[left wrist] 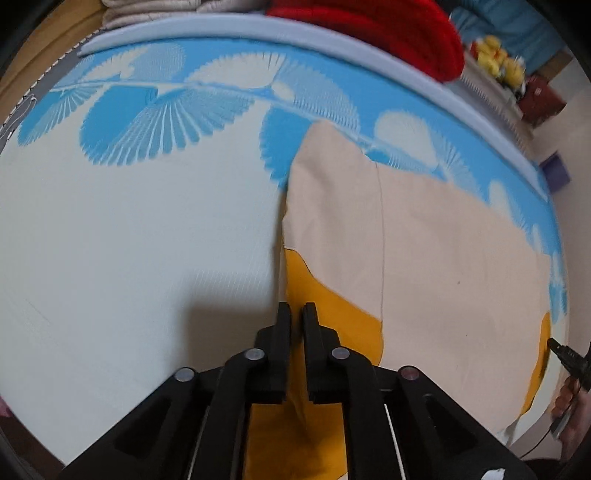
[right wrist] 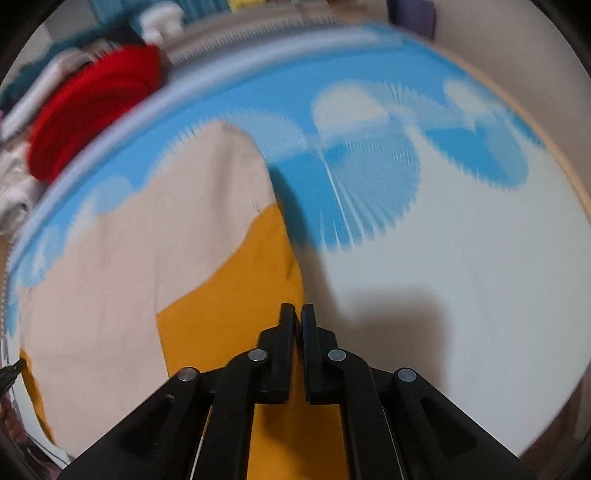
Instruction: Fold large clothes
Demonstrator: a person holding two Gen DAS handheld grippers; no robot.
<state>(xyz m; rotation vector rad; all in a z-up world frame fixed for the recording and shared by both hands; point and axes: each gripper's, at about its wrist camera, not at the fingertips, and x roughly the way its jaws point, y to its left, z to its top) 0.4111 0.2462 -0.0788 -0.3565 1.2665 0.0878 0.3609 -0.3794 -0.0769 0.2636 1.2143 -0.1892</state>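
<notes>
A large beige and mustard-yellow garment [left wrist: 436, 258] lies on a blue-and-white patterned sheet [left wrist: 129, 229]. My left gripper [left wrist: 297, 310] is shut on the garment's left edge, with yellow fabric running between its fingers. The right gripper shows at that view's far right edge [left wrist: 569, 360], at the garment's other side. In the right wrist view the garment [right wrist: 122, 258] spreads to the left, and my right gripper [right wrist: 298, 312] is shut on its yellow right edge. The left gripper's tip shows at the far left [right wrist: 11, 371].
A red garment [left wrist: 399, 29] and pale folded clothes [left wrist: 155, 11] lie beyond the sheet's far edge. Yellow toys [left wrist: 495, 55] and a dark red box [left wrist: 541, 98] stand at the back right. The sheet [right wrist: 461, 277] extends bare to the right of the garment.
</notes>
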